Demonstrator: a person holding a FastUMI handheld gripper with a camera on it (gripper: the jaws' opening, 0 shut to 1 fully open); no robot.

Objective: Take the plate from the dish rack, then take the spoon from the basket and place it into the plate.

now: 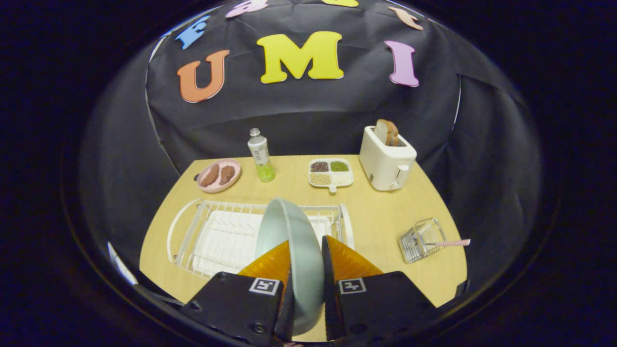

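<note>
A pale grey-green plate (289,241) stands on edge between my fingers, its rim pinched from both sides by my gripper (306,253), which is shut on it. The plate hangs above the right part of the white wire dish rack (212,233), and I cannot tell whether its lower edge touches the rack. To the right of my fingers, a small wire basket (422,239) lies tipped on the wooden table. A pink-handled spoon (453,243) pokes out of the basket toward the right.
At the back of the table (381,217) stand a pink plate with brown food (219,175), a bottle with green liquid (261,156), a white divided tray of beans (330,172) and a white toaster holding bread (387,156). The table's front right edge runs close to the basket.
</note>
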